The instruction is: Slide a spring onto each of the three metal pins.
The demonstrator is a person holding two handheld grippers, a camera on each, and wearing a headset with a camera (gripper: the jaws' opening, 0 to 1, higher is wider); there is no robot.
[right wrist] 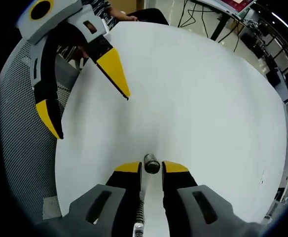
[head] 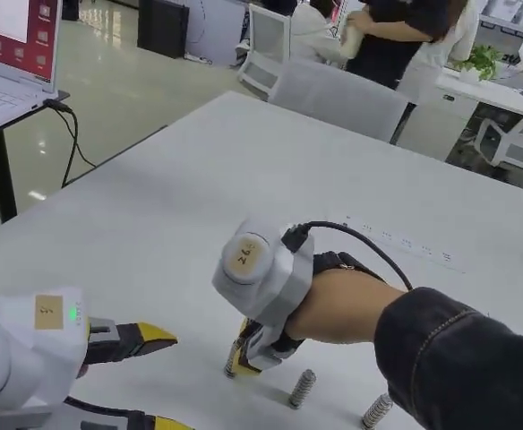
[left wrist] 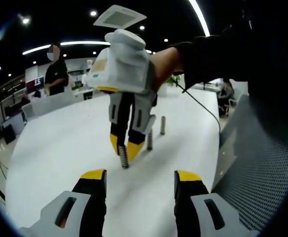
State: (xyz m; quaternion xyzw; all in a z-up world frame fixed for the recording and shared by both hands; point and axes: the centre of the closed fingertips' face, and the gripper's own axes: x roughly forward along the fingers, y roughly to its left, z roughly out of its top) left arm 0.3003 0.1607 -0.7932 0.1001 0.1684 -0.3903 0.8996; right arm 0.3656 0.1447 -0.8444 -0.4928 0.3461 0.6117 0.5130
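Tabletop (head: 199,179) white, open-plan office behind with laptop (head: 11,45) and grey chair (head: 342,94). Right gripper (head: 239,358) nearly closed, pinching upright spring (left wrist: 124,159); left gripper (left wrist: 140,175) spread wide, holding nothing.

The table (head: 199,170) is smooth, matt white. Each spring (head: 302,388) is dull grey coiled metal. The sleeve (head: 458,358) at right is dark denim cloth.

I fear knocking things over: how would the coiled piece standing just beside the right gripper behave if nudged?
The coiled piece stands tall and thin, slightly leaning, so a nudge would probably tip it. Being round, it might then roll on the smooth table. Its small, open coils suggest it is light.
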